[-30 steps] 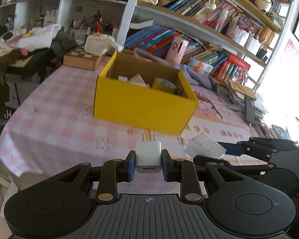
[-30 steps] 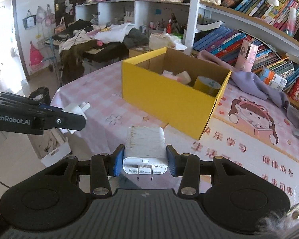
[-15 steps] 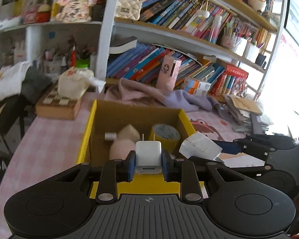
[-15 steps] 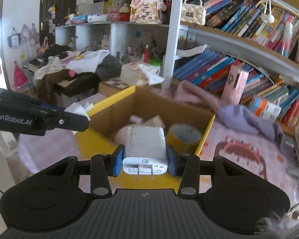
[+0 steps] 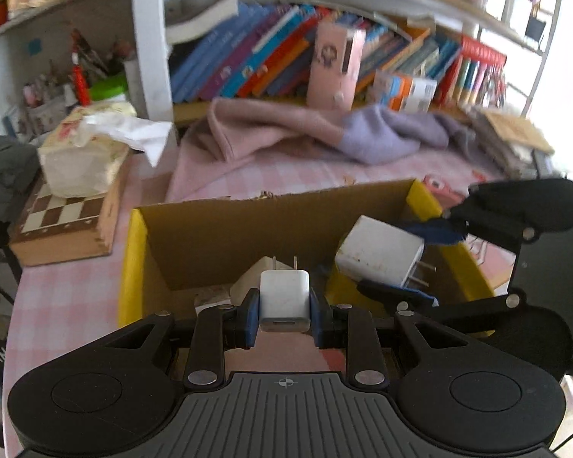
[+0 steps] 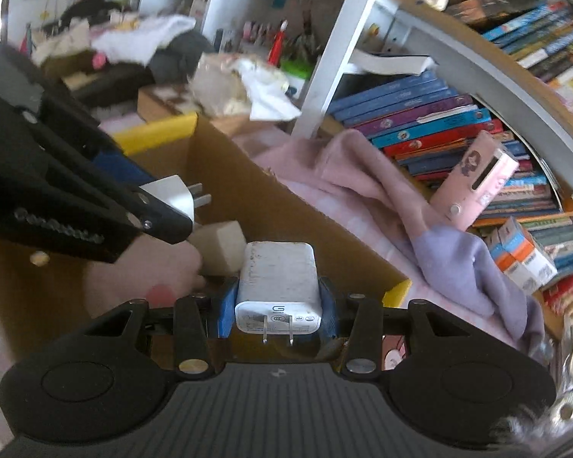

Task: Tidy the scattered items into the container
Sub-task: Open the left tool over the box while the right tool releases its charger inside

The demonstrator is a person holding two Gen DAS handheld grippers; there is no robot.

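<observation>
1. Left wrist view: a table under a pink checked cloth (image 5: 68, 297) fills the lower scene, and behind it stand shelves of coloured books (image 5: 271, 57).
2. A yellow cardboard box (image 5: 133, 263), open at the top with a brown inside, stands on the table. Both grippers are held over its opening.
3. A pink and lilac cloth (image 5: 324, 137) lies crumpled on the table behind the box, towards the shelves.
4. To the left of the box, a wooden chessboard case (image 5: 65, 221) sits on the table with a tissue pack (image 5: 80, 160) on top of it.
5. The right gripper (image 6: 279, 305) is clamped on a large white charger (image 6: 279, 278), its blue pads pressed against both sides, prongs pointing back at the camera. It hangs above the box's right half.
6. The left gripper (image 5: 284, 307) is closed on a small white plug adapter (image 5: 284, 297), prongs pointing away, above the box's middle.
7. Down inside the box lie a pale pink rounded item (image 6: 141, 271) and a beige block (image 6: 217, 246), touching one another.
</observation>
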